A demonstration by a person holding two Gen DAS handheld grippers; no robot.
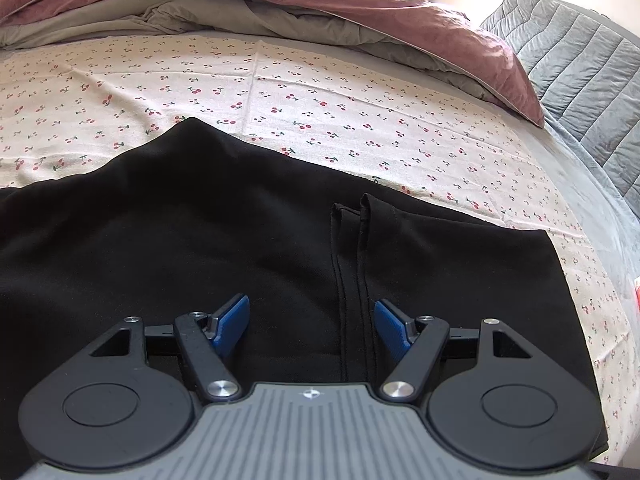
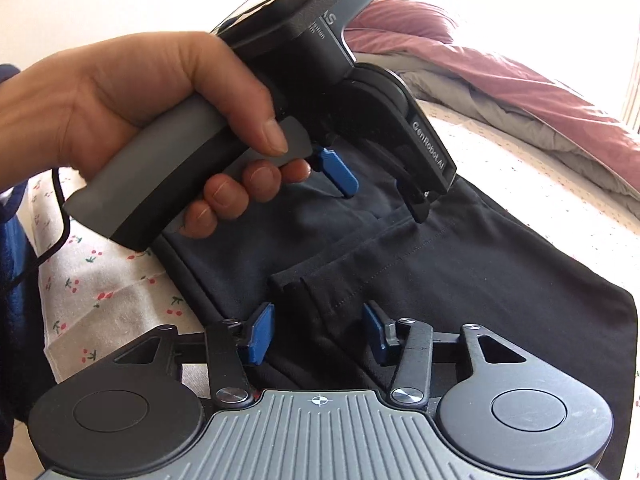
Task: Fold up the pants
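Note:
Black pants (image 1: 160,240) lie folded flat on the cherry-print sheet (image 1: 320,92); two stacked hem edges (image 1: 352,216) show on top. My left gripper (image 1: 312,320) hovers over them, open, with only flat cloth below its blue pads (image 1: 232,320). In the right wrist view the pants (image 2: 480,280) fill the middle. My right gripper (image 2: 318,328) is open just above a folded edge (image 2: 296,284), its pads not pressing on the cloth. A hand (image 2: 140,92) holds the left gripper (image 2: 380,196) over the pants farther back, its jaws apart.
A bunched pink and grey duvet (image 1: 360,12) lies along the far side of the bed. A grey quilted cushion (image 1: 580,60) sits at the right. A black cable (image 2: 60,216) hangs from the left gripper's handle. Bare sheet (image 2: 100,300) shows left of the pants.

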